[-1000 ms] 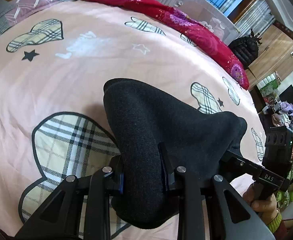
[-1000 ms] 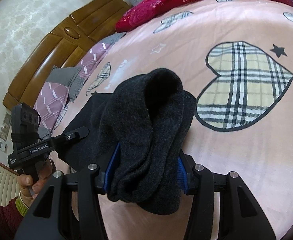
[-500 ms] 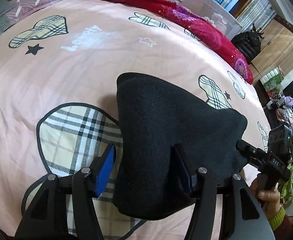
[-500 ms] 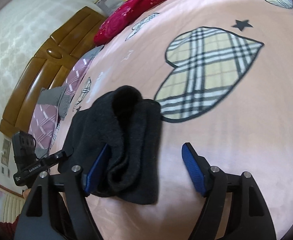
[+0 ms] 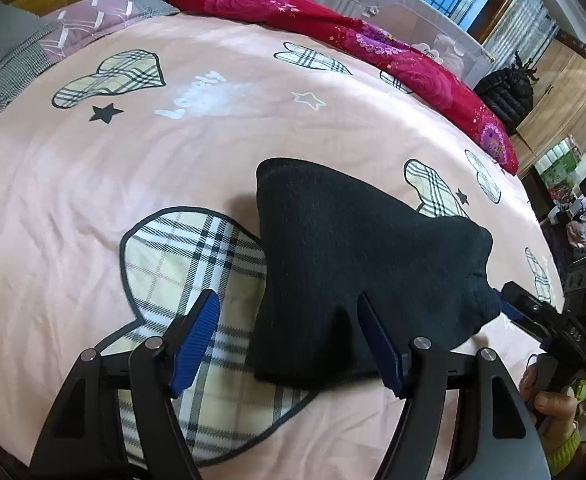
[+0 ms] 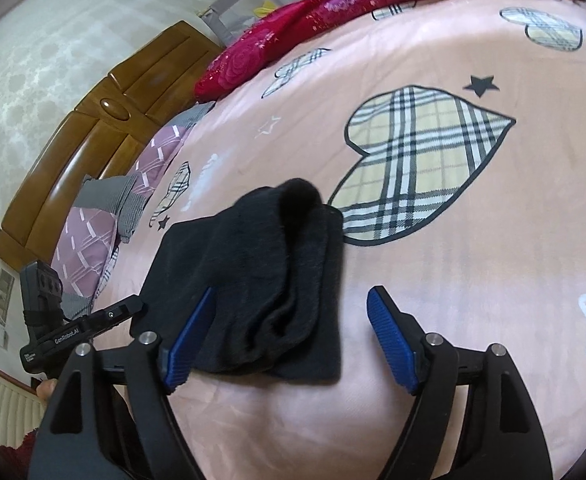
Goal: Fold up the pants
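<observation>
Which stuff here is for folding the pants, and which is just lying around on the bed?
For the job:
black pants, folded on the pink bedspread
left gripper, open
right gripper, open

Just lying about:
red flowered quilt
purple and grey pillows
wooden headboard
black jacket

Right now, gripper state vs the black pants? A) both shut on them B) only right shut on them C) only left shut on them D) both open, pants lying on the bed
D: the left gripper and right gripper both stand wide open, and the folded black pants lie released on the pink bedsheet.
</observation>
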Tool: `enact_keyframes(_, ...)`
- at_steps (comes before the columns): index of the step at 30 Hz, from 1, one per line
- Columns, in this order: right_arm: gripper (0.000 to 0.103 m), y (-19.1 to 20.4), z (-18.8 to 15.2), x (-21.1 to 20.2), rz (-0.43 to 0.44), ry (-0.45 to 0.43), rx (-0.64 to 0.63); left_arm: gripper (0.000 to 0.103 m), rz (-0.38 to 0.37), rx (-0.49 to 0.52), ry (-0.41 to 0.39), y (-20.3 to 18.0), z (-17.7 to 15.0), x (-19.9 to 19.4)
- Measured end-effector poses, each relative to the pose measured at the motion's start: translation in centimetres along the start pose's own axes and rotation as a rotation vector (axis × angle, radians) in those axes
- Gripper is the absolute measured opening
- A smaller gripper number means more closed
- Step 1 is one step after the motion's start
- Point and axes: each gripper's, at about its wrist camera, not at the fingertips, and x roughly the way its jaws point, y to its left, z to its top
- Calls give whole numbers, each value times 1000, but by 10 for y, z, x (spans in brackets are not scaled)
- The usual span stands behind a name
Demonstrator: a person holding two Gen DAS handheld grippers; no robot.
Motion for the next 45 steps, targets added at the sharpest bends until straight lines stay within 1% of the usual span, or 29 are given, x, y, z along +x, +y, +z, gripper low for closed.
enact_keyframes(6,87,21,-9,-13,-5,-19,-38,73,24,35,-27,-8,-11,-18)
enact_keyframes(13,91,48,-25,-24,-55,-30,-121,74,30,65,-39,-16,-21,-30)
enact_keyframes(18,92,68,-40,-26,-91,-27,-220,75,56,107,-62,-23,-27,-37)
enact_keyframes(23,94,85,-49,-27,-142,-34,-309,78,99,150,-106,-32,-37,-45)
enact_keyframes(31,99,96,-60,-29,-191,-68,-394,81,150,213,-194,-42,-50,-59)
enact_keyframes(37,99,93,-68,-25,-208,-55,-405,81,150,226,-205,-40,-58,-59)
enact_keyframes(45,99,85,-75,-18,-218,-73,-394,83,167,250,-217,-43,-66,-51)
